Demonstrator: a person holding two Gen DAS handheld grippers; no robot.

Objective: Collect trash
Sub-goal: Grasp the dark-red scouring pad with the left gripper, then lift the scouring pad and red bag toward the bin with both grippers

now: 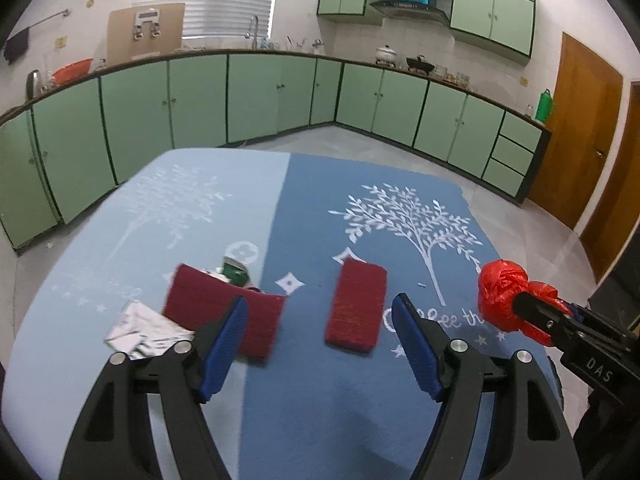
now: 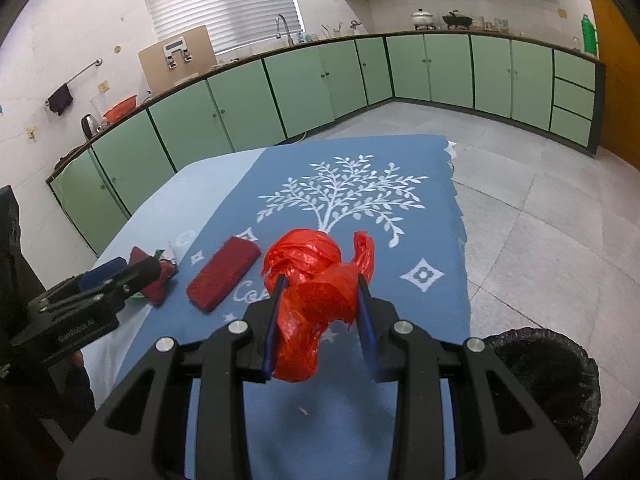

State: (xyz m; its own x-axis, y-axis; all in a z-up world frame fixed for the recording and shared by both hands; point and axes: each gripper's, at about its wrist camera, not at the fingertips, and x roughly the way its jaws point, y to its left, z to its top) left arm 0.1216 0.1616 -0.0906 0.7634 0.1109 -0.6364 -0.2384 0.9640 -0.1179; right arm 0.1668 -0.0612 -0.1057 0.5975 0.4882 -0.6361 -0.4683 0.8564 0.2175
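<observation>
My right gripper (image 2: 320, 300) is shut on a crumpled red plastic bag (image 2: 314, 280) and holds it above the blue tablecloth (image 2: 360, 208); the bag also shows in the left wrist view (image 1: 504, 292). My left gripper (image 1: 320, 320) is open and empty, low over the cloth. Ahead of it lie a dark red scouring pad (image 1: 356, 306), a second red pad (image 1: 224, 312), a green crumpled wrapper (image 1: 234, 270) behind that pad, and a silver foil wrapper (image 1: 140, 330) at the left.
A bin lined with a black bag (image 2: 548, 368) stands on the floor at the table's right front. Green kitchen cabinets (image 1: 200, 100) run along the walls. A wooden door (image 1: 580, 128) is at the right.
</observation>
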